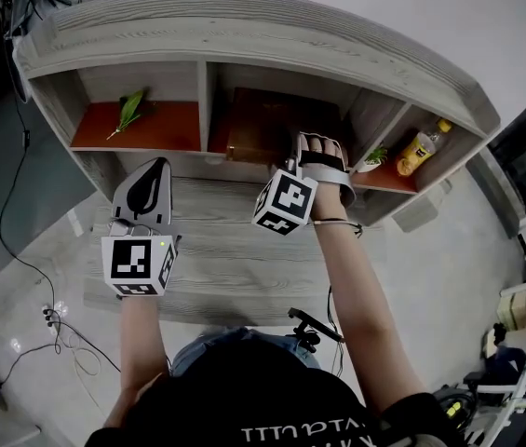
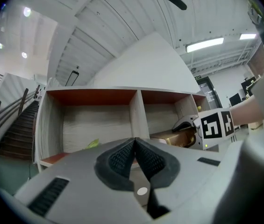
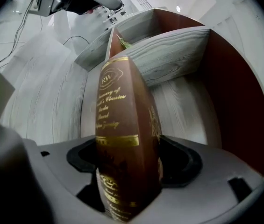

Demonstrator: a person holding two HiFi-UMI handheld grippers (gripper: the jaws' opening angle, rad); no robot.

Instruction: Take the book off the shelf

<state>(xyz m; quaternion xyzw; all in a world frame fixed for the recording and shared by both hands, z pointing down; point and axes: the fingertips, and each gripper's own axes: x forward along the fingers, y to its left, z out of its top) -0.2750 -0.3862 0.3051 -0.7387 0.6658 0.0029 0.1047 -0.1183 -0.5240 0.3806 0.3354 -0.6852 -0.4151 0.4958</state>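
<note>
A brown book with gold lettering (image 1: 261, 125) lies in the middle compartment of the grey wooden shelf (image 1: 244, 33). My right gripper (image 1: 322, 159) reaches into that compartment and is shut on the book's right part. In the right gripper view the book's spine (image 3: 121, 125) fills the space between the two pads of my right gripper (image 3: 129, 160). My left gripper (image 1: 147, 192) hovers in front of the left compartment, shut with nothing in it; its pads (image 2: 122, 158) press together. From the left gripper view the book (image 2: 171, 137) shows beside the right gripper's marker cube (image 2: 216, 123).
A green leafy thing (image 1: 130, 109) lies in the left compartment. The right compartment holds a yellow bottle (image 1: 418, 147) and a small potted plant (image 1: 371, 160). Cables (image 1: 58, 329) trail on the floor at the left. A wood-grain surface (image 1: 216, 250) stretches in front of the shelf.
</note>
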